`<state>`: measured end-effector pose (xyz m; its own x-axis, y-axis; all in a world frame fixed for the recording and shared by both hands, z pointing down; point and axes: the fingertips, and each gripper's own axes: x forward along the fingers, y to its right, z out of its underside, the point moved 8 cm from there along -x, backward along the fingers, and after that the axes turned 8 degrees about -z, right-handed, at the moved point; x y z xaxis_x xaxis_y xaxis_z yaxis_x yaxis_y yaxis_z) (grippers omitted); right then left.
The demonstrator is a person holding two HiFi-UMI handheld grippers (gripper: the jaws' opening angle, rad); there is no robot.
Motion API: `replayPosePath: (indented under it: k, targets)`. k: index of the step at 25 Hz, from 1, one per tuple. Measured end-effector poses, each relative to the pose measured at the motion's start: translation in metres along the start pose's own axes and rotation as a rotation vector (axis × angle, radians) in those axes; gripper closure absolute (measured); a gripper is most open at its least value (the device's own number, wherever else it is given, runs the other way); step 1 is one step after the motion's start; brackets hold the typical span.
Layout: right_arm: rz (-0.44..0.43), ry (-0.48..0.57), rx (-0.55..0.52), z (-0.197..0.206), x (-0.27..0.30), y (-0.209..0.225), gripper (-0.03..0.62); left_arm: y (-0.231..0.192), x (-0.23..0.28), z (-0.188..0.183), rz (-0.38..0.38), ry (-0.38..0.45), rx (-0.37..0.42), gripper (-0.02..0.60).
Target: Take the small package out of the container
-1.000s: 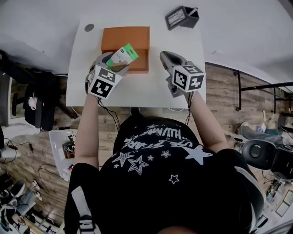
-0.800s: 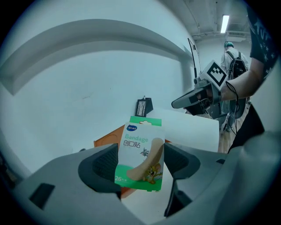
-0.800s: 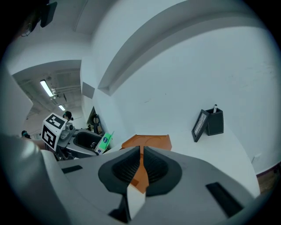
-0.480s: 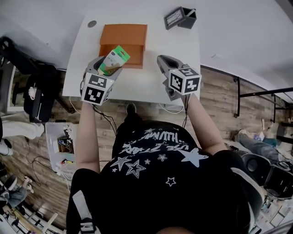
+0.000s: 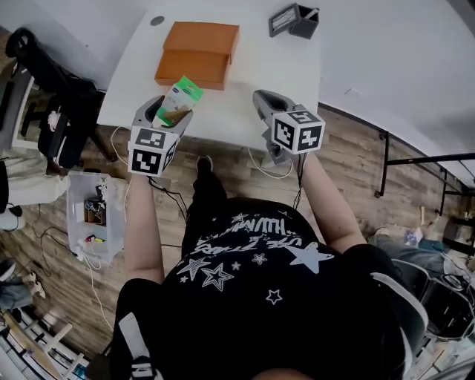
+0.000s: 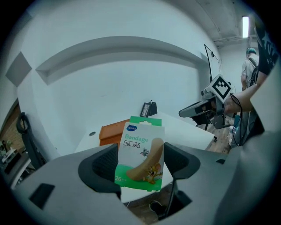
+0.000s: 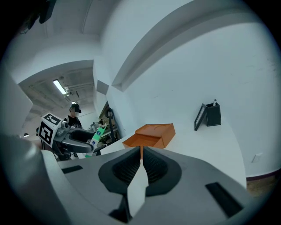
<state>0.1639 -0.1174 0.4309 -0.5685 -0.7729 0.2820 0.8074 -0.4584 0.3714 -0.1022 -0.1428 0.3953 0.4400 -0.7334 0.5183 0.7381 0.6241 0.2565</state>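
White table (image 5: 286, 70), orange container (image 5: 197, 53). Left claw (image 5: 169, 113) grips small package (image 6: 140, 154), clear of container; right claw (image 7: 141, 159) closed, empty. Next, likely: set package down.

The container (image 5: 197, 53) is sitting far left on the table (image 5: 274, 67), the pen holder (image 5: 295, 19) far right, and nearer, the left gripper (image 5: 169, 111) is holding the small package (image 5: 178, 102) left of the right gripper (image 5: 263, 100)

small package (image 5: 180, 98): lower end sunk between the left gripper's (image 6: 140, 154) jaws in the head view, and its print is too small to read there
orange container (image 6: 109, 132): mostly hidden behind the package in the left gripper view
black holder (image 5: 295, 18), far right corner of the desk (image 5: 245, 82): contents too small to tell
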Motion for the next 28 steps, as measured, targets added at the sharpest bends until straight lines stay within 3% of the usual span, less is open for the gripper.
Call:
replayPosePath:
  k: [9, 28]
  targets:
    - [-0.064, -0.037, 0.011, 0.029, -0.036, -0.013, 0.54, 0.048, -0.056, 0.032, -0.084, -0.009, -0.121, 0.227]
    - [-0.067, -0.043, -0.008, 0.041, -0.051, -0.039, 0.54, 0.052, -0.086, 0.05, -0.076, 0.021, -0.2, 0.227]
